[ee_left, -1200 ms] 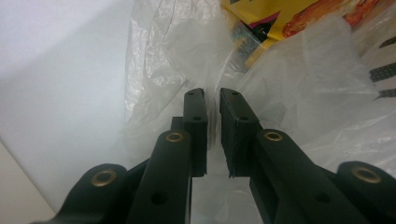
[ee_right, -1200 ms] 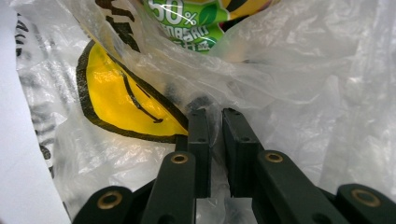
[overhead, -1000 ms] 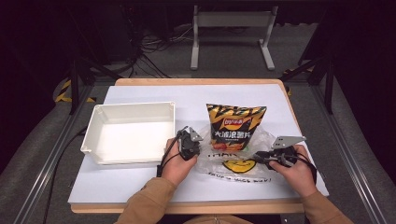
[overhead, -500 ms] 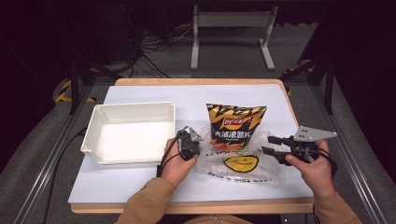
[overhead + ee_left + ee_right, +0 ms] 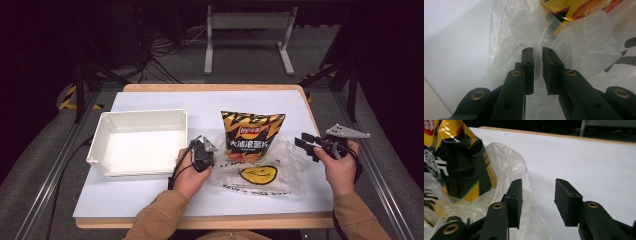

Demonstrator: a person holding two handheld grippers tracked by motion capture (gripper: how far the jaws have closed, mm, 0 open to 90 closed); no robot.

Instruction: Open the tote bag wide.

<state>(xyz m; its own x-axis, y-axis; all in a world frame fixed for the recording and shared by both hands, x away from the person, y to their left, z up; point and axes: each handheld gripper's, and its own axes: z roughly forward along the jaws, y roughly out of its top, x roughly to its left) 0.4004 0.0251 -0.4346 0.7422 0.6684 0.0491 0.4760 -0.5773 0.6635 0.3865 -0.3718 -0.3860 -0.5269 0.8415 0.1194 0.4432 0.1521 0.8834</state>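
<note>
A: Left gripper (image 5: 537, 53)?
B: Jaws nipping the plastic bag (image 5: 260, 175) edge — chip bag (image 5: 251, 136) half inside it, mid-table.
A: Right gripper (image 5: 537, 187)?
B: Spread, just closing a bit, nothing between — beside the bag.

White empty tray (image 5: 137, 142) on the counter (image 5: 165, 102), near its left edge, long side parallel to the front edge. Grey metal stand (image 5: 248, 37) on the floor beyond the far edge. Cables (image 5: 160, 42) tangled at far left.

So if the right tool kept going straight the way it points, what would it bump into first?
Probably the clear plastic bag: the right tool points at its crinkly edge, with the chip bag behind it. Depth is hard to judge.
</note>
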